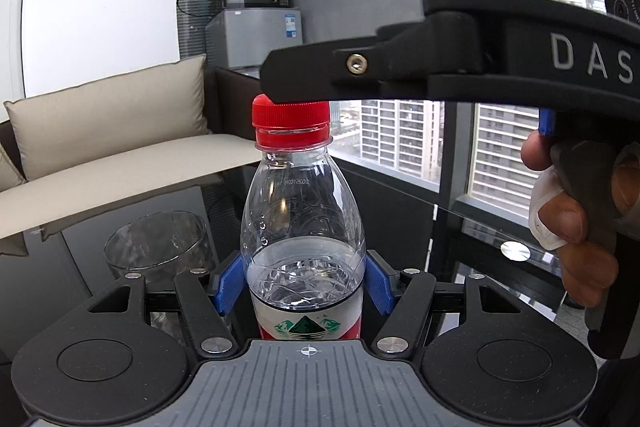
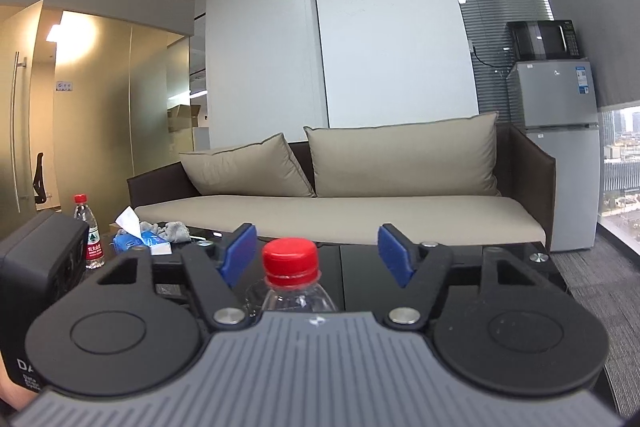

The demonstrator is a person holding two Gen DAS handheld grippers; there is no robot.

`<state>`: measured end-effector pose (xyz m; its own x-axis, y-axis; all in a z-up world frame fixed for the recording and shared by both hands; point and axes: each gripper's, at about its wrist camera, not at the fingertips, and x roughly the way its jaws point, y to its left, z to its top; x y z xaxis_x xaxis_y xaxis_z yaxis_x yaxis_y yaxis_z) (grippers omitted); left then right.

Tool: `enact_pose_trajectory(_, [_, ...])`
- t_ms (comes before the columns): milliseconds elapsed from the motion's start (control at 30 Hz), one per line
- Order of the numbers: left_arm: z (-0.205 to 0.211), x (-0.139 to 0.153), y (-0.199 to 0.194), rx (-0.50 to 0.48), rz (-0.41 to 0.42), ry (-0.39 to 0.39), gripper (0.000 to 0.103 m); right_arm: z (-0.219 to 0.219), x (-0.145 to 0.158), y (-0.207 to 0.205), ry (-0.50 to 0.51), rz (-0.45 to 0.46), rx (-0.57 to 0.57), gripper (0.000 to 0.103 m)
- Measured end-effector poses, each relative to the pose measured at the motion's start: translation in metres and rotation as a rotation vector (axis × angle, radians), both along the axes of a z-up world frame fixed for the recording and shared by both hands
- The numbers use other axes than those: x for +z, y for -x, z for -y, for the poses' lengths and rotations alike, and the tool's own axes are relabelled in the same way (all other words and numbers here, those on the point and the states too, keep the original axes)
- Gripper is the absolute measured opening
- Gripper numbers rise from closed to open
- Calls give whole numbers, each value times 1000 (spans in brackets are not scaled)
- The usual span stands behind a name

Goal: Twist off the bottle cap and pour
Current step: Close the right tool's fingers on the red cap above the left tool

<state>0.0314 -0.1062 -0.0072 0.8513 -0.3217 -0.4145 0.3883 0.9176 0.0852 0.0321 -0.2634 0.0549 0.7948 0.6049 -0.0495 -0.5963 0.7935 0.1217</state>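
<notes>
A clear water bottle [image 1: 302, 227] with a red cap [image 1: 291, 125] and a red-white label stands upright, half full. My left gripper [image 1: 302, 283] is shut on the bottle's body, blue pads against both sides. My right gripper [image 2: 318, 255] is open, its blue pads spread wide on either side of the red cap [image 2: 290, 259], a little above and in front of it. In the left wrist view the right gripper's black finger [image 1: 320, 75] hovers over the cap's top. A clear empty glass [image 1: 158, 247] stands on the dark glass table [image 1: 400, 211], left of the bottle.
A second bottle with a red cap [image 2: 88, 231], a tissue pack [image 2: 138, 237] and a grey cloth [image 2: 172, 229] lie at the table's far left. A beige sofa [image 2: 340, 187] stands behind the table. A fridge with a microwave [image 2: 556, 131] stands in the corner by the window.
</notes>
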Motion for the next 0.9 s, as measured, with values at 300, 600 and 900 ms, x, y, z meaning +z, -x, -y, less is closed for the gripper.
enact_pose_trajectory(300, [1, -1, -1, -2, -4, 1, 59, -13, -4, 1, 30, -22, 24, 48])
enact_pose_trajectory(600, [2, -1, -1, -3, -5, 1, 59, -17, -5, 1, 42, -20, 26, 34])
enact_pose_trajectory(900, [2, -2, -1, -4, -4, 0, 59, -15, -8, 0, 58, -2, 45, 33])
